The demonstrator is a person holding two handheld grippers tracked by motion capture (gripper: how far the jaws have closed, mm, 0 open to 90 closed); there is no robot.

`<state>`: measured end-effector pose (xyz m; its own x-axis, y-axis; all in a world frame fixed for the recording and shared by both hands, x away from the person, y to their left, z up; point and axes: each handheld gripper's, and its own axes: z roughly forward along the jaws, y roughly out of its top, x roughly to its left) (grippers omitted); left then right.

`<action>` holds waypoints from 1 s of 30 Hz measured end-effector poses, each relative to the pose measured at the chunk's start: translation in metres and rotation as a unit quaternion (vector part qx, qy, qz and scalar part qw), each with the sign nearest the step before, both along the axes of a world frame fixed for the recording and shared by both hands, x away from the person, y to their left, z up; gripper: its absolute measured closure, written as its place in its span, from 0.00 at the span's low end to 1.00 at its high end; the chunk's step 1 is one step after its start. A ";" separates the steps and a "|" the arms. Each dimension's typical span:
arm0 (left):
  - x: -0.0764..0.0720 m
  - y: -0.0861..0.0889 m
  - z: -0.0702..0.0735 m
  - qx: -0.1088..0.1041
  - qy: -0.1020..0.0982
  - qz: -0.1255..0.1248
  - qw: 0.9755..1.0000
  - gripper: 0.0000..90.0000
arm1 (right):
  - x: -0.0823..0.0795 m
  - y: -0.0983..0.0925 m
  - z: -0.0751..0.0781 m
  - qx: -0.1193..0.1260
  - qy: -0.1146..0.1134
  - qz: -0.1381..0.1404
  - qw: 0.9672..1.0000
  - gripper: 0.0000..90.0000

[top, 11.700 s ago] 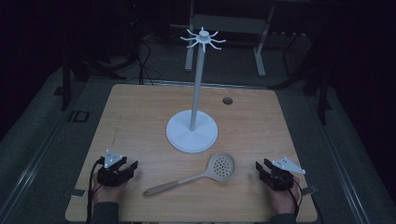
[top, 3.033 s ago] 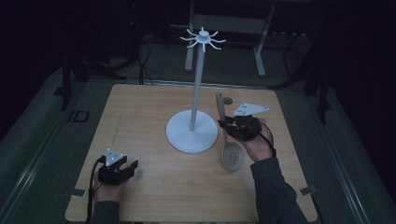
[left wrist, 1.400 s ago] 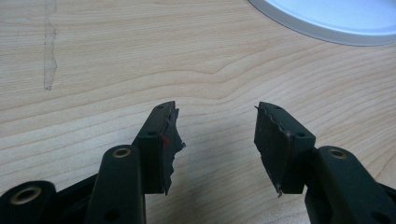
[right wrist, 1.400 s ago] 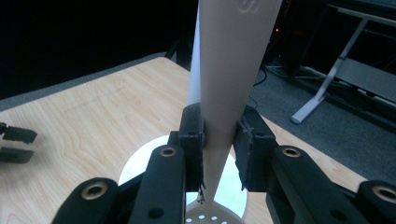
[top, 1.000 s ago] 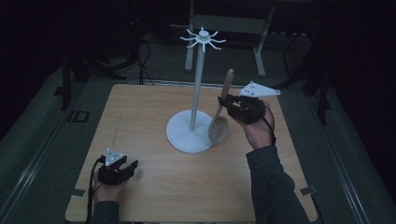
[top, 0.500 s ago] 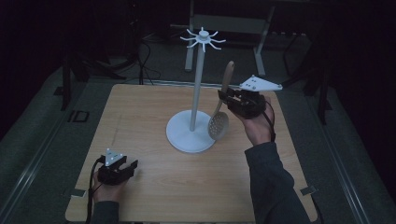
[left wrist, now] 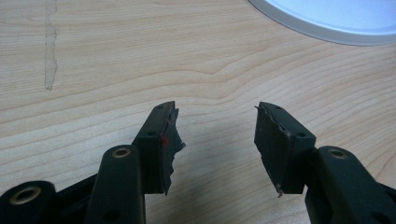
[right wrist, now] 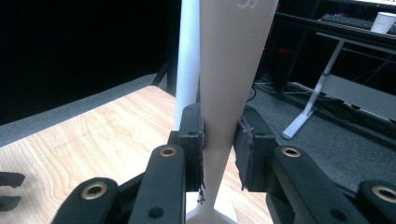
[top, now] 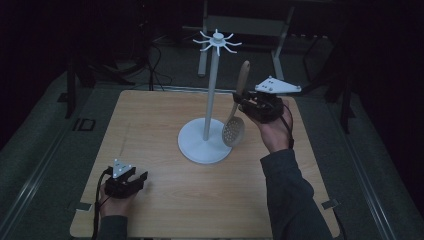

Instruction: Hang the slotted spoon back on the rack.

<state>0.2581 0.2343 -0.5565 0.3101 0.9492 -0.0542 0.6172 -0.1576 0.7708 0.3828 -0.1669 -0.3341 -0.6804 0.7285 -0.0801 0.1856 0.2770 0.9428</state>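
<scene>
Nearest the person, the left gripper (top: 131,180) rests on the wooden table (top: 150,130), its jaws apart with nothing between them. Farther out stands one white stand (top: 209,100) with hooks at its top. Just right of its pole, the right gripper (top: 248,103) is raised, jaws clamped on the handle of the one slotted spoon (top: 236,107), bowl hanging down.

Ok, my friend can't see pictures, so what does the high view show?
A person's right tongs hold a slotted spoon upright beside the pole of a white hook stand on a wooden table. The spoon's bowl hangs down near the stand's round base. The left tongs rest open near the table's front left corner.
</scene>
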 end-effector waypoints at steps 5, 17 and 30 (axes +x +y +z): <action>0.000 0.000 0.000 0.000 0.001 0.001 1.000 0.54 | 0.002 0.001 0.003 0.003 -0.002 -0.003 1.000 0.82; 0.000 0.000 -0.001 -0.001 0.001 0.000 1.000 0.54 | 0.009 0.005 0.009 -0.005 0.003 -0.009 1.000 0.82; 0.001 0.000 0.000 -0.001 0.001 0.000 1.000 0.54 | 0.017 0.014 0.013 -0.006 0.011 -0.006 1.000 0.82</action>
